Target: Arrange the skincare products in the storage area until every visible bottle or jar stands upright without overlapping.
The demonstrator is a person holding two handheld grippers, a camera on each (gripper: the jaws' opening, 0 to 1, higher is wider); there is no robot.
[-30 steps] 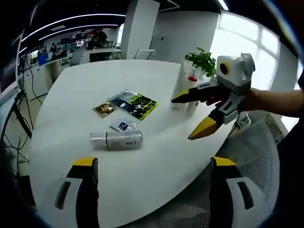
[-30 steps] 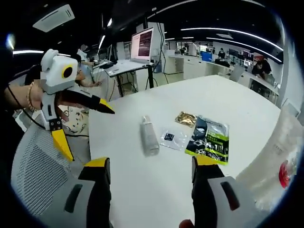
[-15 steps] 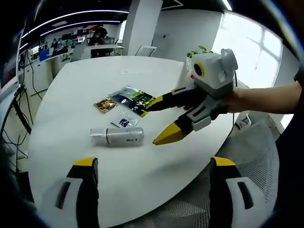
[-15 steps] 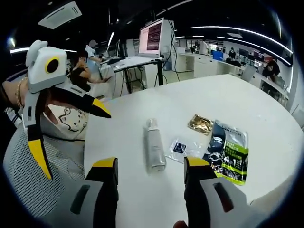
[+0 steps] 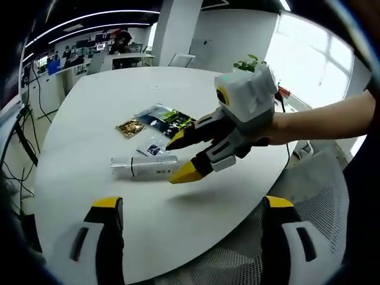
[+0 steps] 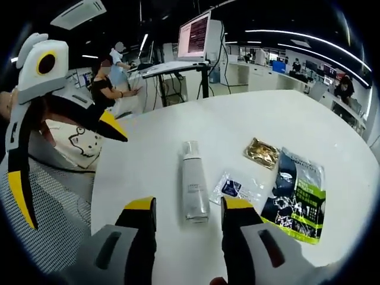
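Observation:
A white skincare bottle (image 5: 142, 168) lies on its side on the white table (image 5: 89, 113); in the right gripper view the bottle (image 6: 194, 184) points away from me. My right gripper (image 6: 188, 205) is open, its yellow-tipped jaws low on either side of the bottle's near end, apart from it. In the left gripper view the right gripper (image 5: 178, 158) reaches in from the right over that same end. My left gripper (image 5: 191, 205) hangs open near the table's front edge, with nothing between its jaws, and the left gripper (image 6: 71, 171) stands at the left.
Beyond the bottle lie a small clear sachet (image 6: 236, 188), a gold sachet (image 6: 262, 150) and a green-and-black packet (image 6: 298, 196). A potted plant (image 5: 249, 62) stands at the table's far side. A mesh chair (image 5: 320, 196) sits by the near edge. A monitor desk (image 6: 178, 65) and a seated person (image 6: 110, 86) are behind.
My right gripper has moved in across the table to the bottle, its jaws now either side of the bottle's near end. The bottle and the left gripper have stayed put.

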